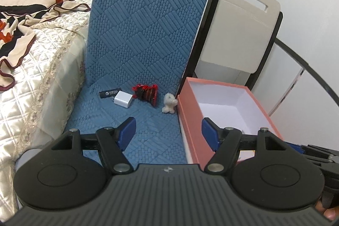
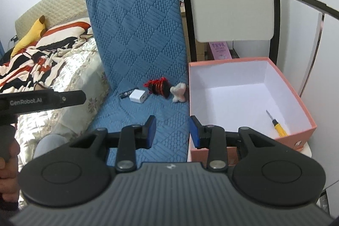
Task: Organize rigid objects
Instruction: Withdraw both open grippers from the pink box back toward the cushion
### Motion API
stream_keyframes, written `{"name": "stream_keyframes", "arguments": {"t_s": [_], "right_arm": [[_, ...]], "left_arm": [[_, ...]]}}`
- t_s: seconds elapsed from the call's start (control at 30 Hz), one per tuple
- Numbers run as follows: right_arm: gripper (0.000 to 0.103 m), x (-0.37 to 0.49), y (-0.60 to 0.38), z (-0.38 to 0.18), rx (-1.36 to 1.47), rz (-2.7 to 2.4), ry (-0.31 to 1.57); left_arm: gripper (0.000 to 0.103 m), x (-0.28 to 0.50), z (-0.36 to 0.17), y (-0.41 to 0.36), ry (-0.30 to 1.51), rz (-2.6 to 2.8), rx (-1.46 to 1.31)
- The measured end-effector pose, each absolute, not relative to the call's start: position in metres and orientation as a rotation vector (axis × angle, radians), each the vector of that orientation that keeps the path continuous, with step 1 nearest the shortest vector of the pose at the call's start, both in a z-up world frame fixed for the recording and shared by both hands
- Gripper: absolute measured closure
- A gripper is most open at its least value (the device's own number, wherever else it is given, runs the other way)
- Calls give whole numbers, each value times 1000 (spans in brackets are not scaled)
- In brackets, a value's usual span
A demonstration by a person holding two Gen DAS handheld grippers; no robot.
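Both grippers, left gripper (image 1: 168, 132) and right gripper (image 2: 172, 130), fingers spread, empty. Blue quilted cushion (image 2: 135, 35) carries white plastic charger cube (image 2: 138, 96), red-black ribbed item (image 2: 159, 87), fuzzy white toy (image 2: 179, 92). Pink cardboard box (image 2: 305, 111), right, holds yellow-handled screwdriver (image 2: 277, 125). Left tool reads "GenRobot.AI".

In the left wrist view the pink box's (image 1: 191, 120) near end and floor are hidden behind the gripper's right finger, so its contents cannot be seen. The print on the black stick (image 1: 108, 94) near the chair seat's back edge is too small to read.
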State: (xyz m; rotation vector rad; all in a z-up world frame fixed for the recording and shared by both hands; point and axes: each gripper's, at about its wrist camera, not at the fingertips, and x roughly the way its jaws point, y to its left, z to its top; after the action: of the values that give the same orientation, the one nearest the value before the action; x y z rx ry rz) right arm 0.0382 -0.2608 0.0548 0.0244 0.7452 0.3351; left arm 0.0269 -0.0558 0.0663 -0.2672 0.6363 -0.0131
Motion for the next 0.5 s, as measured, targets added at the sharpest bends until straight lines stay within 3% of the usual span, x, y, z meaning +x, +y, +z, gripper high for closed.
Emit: {"name": "stream_keyframes", "arguments": {"t_s": [0.5], "right_arm": [[66,32,-240,24,16,331,758]], "left_arm": [[29,17,27,-37,646,-4,-285]]}}
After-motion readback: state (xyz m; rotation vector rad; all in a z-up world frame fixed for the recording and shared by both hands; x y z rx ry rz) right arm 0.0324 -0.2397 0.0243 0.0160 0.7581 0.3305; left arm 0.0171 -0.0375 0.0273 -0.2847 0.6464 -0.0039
